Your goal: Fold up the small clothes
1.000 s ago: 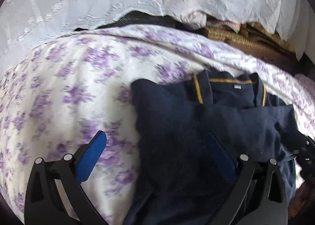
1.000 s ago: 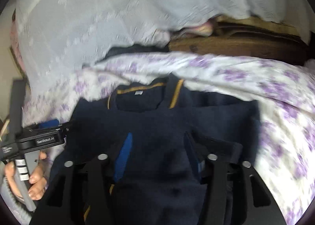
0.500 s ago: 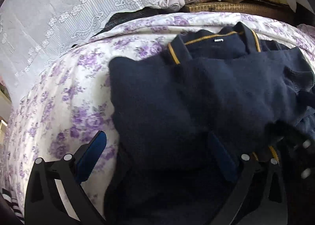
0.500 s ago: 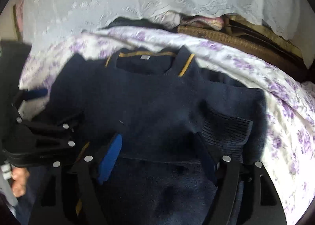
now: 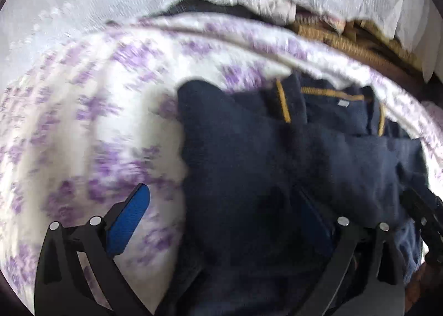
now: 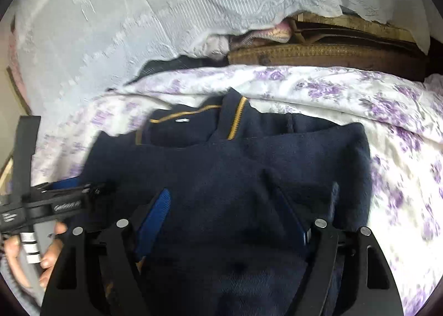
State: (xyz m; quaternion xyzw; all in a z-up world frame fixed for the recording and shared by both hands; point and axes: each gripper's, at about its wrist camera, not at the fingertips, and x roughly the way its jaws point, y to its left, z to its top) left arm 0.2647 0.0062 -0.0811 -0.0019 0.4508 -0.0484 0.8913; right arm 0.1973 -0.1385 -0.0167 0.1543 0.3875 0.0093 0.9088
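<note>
A navy sweater (image 5: pixel 277 177) with yellow collar trim lies folded on the floral bed sheet (image 5: pixel 83 127); it also shows in the right wrist view (image 6: pixel 235 177). My left gripper (image 5: pixel 221 216) is open, its left pad over the sheet and its right pad over the sweater's left part. My right gripper (image 6: pixel 221 222) is open over the sweater's lower middle. The left gripper's body (image 6: pixel 55 202) shows at the left of the right wrist view, held by a hand.
White lace curtain (image 6: pixel 138 17) hangs behind the bed. A brown woven headboard or basket edge (image 6: pixel 318 53) lies at the back right with pinkish cloth beside it. The floral sheet (image 6: pixel 387 127) spreads to the right of the sweater.
Both grippers went forward over the sweater half a second ago and have drawn back toward me and lower. The sweater stays folded in place. Both stay open.
</note>
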